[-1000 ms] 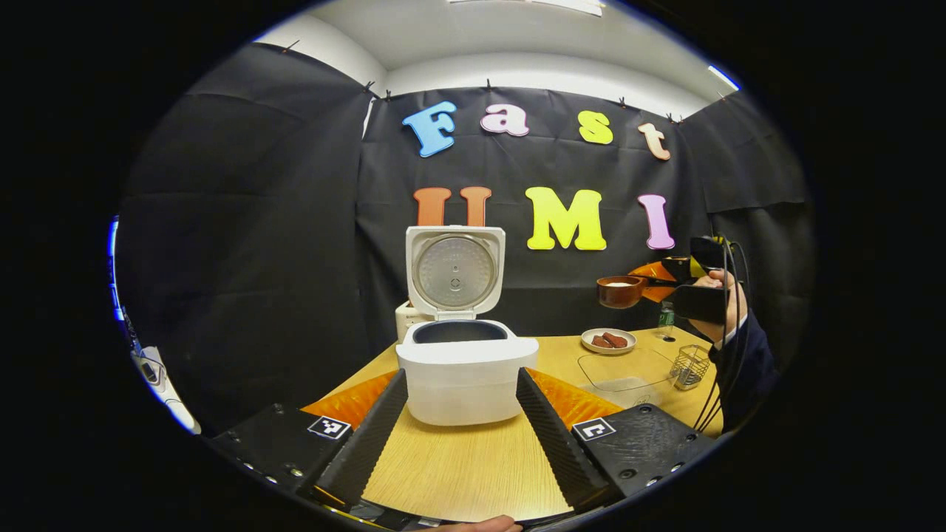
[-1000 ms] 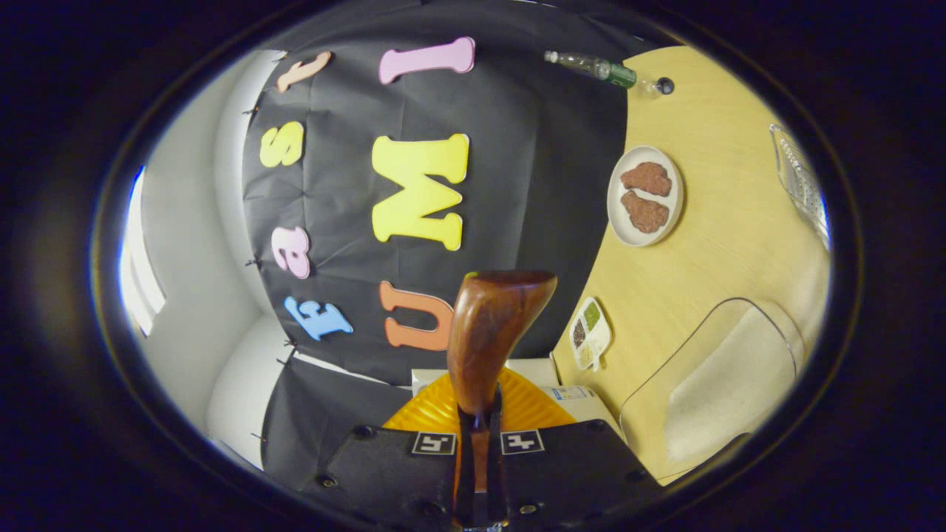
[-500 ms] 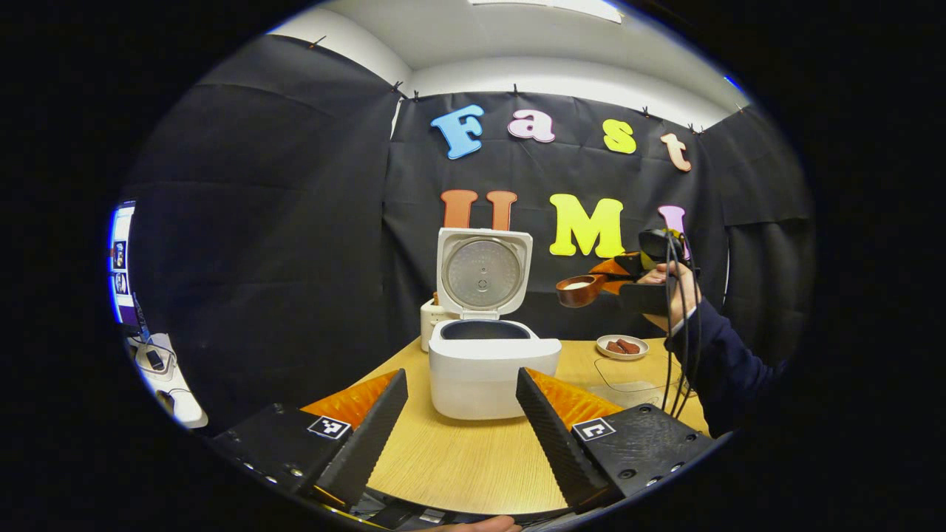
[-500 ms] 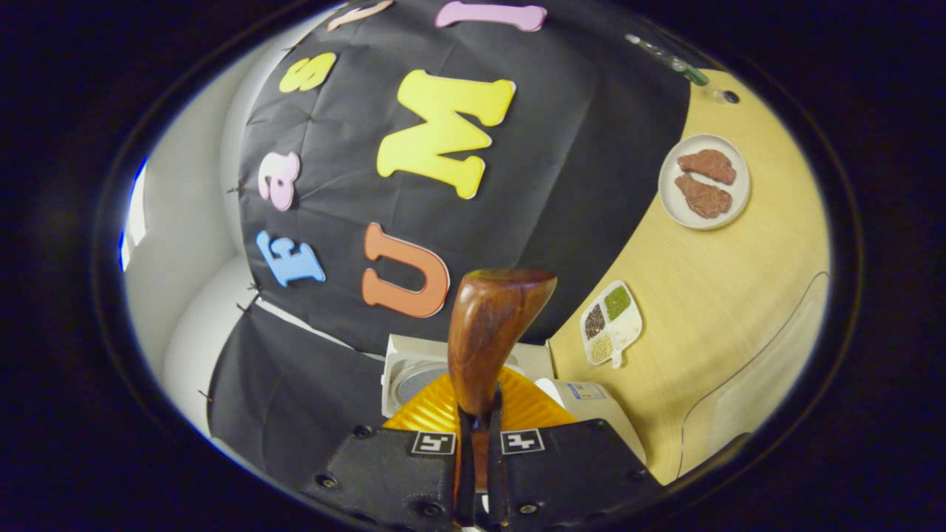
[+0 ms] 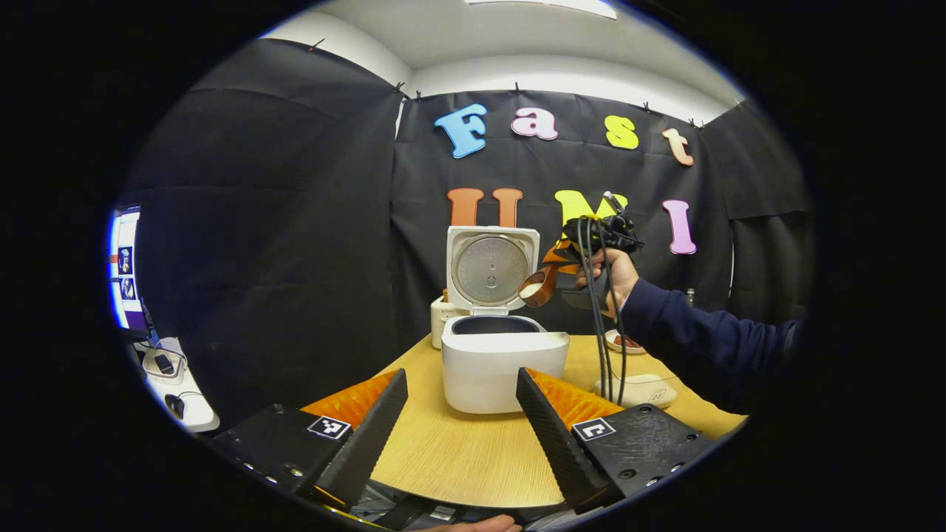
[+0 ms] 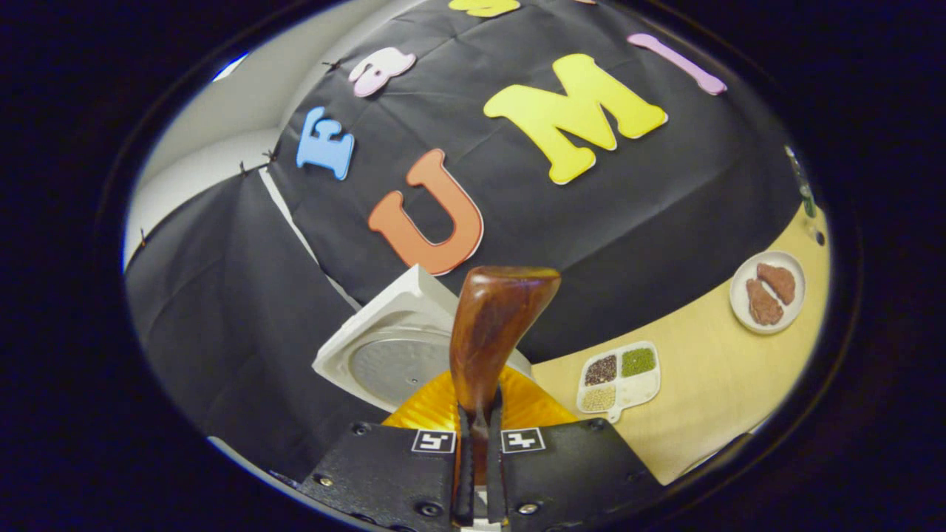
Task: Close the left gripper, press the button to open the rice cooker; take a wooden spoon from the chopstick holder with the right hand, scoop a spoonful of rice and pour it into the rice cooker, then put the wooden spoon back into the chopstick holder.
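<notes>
1. In the left gripper view the rice cooker (image 5: 505,362) stands on the worktop (image 5: 473,458) at centre frame, its lid (image 5: 491,267) swung upright and the dark pot mouth exposed, so the button step looks done.
2. The left hand-held gripper (image 5: 461,428) sits low in the frame with its fingers spread wide apart and nothing between them, pointing at the cooker from well short of it.
3. The right hand-held gripper (image 5: 573,277), held in a hand (image 5: 613,273) just right of the lid, is clamped on the handle of the wooden spoon (image 5: 538,287); in the right gripper view its two fingers press on the handle at bottom centre.
4. The spoon's bowl, showing white rice, is tilted towards the lid and hangs above the pot's right rim.
5. The step in hand appears to be the pour: the scoop is made and the rice is starting to tip or about to.
6. The next move calls for rolling the wrist further while keeping the bowl over the opening, so grains fall inside and not on the rim.
7. Afterwards the spoon must return to the chopstick holder (image 5: 441,321), probably the pale container half hidden just left of and behind the cooker.
</notes>
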